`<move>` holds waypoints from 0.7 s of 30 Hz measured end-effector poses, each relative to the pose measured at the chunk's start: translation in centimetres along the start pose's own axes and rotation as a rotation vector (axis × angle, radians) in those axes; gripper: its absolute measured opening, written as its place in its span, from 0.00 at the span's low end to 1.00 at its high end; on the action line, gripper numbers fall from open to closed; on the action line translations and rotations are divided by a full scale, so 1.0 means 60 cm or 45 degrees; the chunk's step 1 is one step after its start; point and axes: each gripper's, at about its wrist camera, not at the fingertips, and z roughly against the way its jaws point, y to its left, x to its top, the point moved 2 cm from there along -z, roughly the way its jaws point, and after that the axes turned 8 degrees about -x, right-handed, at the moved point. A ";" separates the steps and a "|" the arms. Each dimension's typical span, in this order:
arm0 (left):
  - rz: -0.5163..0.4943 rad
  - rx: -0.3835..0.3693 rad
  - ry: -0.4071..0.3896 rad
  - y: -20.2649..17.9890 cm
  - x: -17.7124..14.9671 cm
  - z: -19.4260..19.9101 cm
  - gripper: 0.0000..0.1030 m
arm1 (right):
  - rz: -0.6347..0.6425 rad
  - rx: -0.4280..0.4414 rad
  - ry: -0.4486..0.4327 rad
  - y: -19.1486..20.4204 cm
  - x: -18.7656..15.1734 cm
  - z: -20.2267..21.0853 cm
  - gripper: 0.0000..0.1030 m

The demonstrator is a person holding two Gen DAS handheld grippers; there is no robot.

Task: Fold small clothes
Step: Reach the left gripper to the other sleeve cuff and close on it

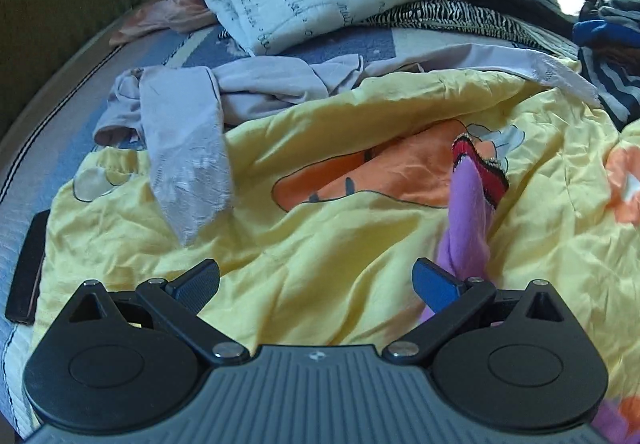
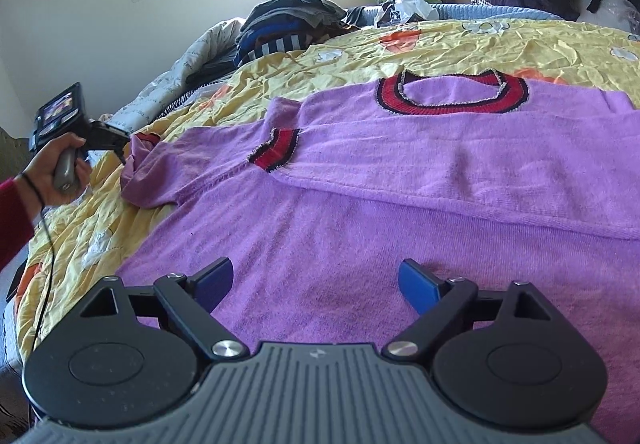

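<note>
Purple sweater [image 2: 400, 172] spread flat on yellow quilt [image 2: 360, 44] on the bed, right gripper [image 2: 316, 284] wide open above its body, left gripper [image 1: 316, 286] open, empty, beside a sleeve [image 1: 468, 220].

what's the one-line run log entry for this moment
stage: sleeve folding | purple sweater: flat on yellow quilt, one sleeve across chest | left gripper: open, beside other sleeve | right gripper: open over hem

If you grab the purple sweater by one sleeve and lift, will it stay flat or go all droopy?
Probably droopy. The purple sweater is soft knit, and its folded-over sleeve already lies limp and bunched at the end. It likely would not slip much: the fuzzy knit should grip the gripper pads. It may also drag the wrinkled yellow bedsheet slightly.
</note>
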 end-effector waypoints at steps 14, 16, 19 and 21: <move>-0.263 -0.400 -0.074 -0.095 -0.026 0.062 1.00 | 0.016 -0.007 -0.016 -0.001 -0.007 0.001 0.89; -0.214 -0.362 -0.044 -0.071 -0.025 0.045 1.00 | 0.008 -0.002 -0.018 -0.002 -0.007 0.002 0.89; -0.113 -0.368 -0.017 -0.027 -0.027 0.024 1.00 | 0.009 0.001 -0.020 -0.004 -0.008 0.002 0.89; -0.040 -0.380 0.013 -0.005 -0.025 0.008 1.00 | 0.018 -0.003 -0.023 -0.003 -0.009 0.002 0.89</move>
